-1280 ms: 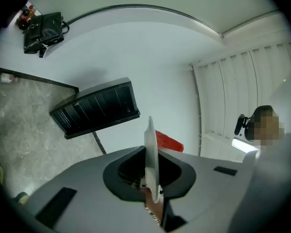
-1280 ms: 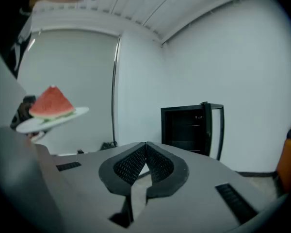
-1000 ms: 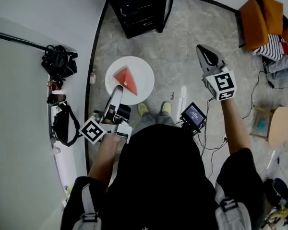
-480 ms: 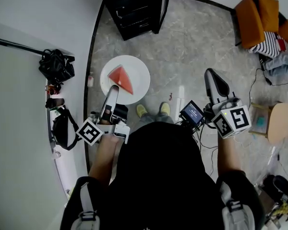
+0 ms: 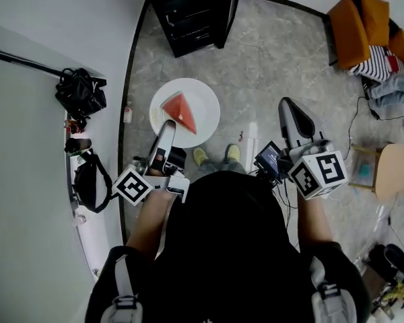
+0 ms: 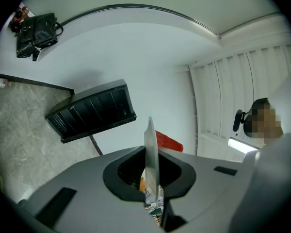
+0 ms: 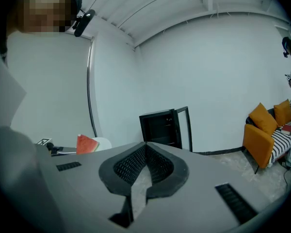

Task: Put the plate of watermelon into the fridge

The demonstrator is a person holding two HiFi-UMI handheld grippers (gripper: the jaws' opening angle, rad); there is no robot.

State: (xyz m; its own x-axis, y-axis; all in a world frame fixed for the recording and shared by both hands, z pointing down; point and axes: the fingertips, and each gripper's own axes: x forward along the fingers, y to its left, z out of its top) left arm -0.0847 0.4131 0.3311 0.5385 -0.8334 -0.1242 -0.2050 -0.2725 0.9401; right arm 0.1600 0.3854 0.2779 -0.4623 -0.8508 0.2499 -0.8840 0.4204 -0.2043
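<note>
While the left gripper (image 5: 167, 126) is clamped on the near rim of the white plate (image 5: 200, 98), the right gripper (image 5: 287, 106) hangs empty off to the right, its jaws pressed together with nothing between them. In the left gripper view the rim runs edge-on straight up between the pads. The watermelon wedge (image 5: 180, 110) sits on the plate, just beyond the jaw tips. The plate is held out over the grey stone floor (image 5: 269, 66), just ahead of the person's shoes (image 5: 200, 155). On the left a dark skirting line (image 5: 126, 113) marks the wall edge close by the plate. Past the plate's far rim there is a bare strip of floor. Beyond that stands the black fridge (image 5: 185, 9), its door (image 5: 231, 12) swung open on the right side and its dark shelves facing this way. Well off to the right, the orange sofa (image 5: 360, 22) leaves the middle of the floor open.
</note>
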